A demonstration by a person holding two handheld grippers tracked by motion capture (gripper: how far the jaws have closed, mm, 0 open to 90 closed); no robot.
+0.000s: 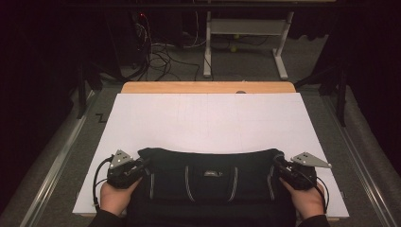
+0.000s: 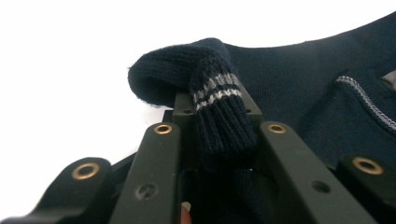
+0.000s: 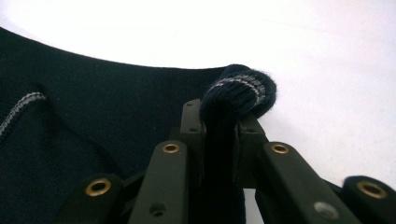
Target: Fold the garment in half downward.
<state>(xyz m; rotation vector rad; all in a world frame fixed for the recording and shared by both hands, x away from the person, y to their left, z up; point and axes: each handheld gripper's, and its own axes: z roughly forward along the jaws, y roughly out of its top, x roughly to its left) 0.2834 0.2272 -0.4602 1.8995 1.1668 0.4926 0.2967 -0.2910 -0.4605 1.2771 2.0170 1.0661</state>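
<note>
two hand-held grippers pinch sweater [image 1: 210, 182] corners (long axis left-right).

At the lower left of the high view, the left hand [image 1: 115, 196] holds the left gripper [image 1: 142, 165], jaws clamped on dark knit fabric [image 2: 219, 112]. At the lower right, the right hand [image 1: 308, 198] holds the right gripper [image 1: 279, 163], likewise pinching it.

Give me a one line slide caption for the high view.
Both grippers, left and right, pinch the far corners of a dark knit sweater on the white table.
</note>
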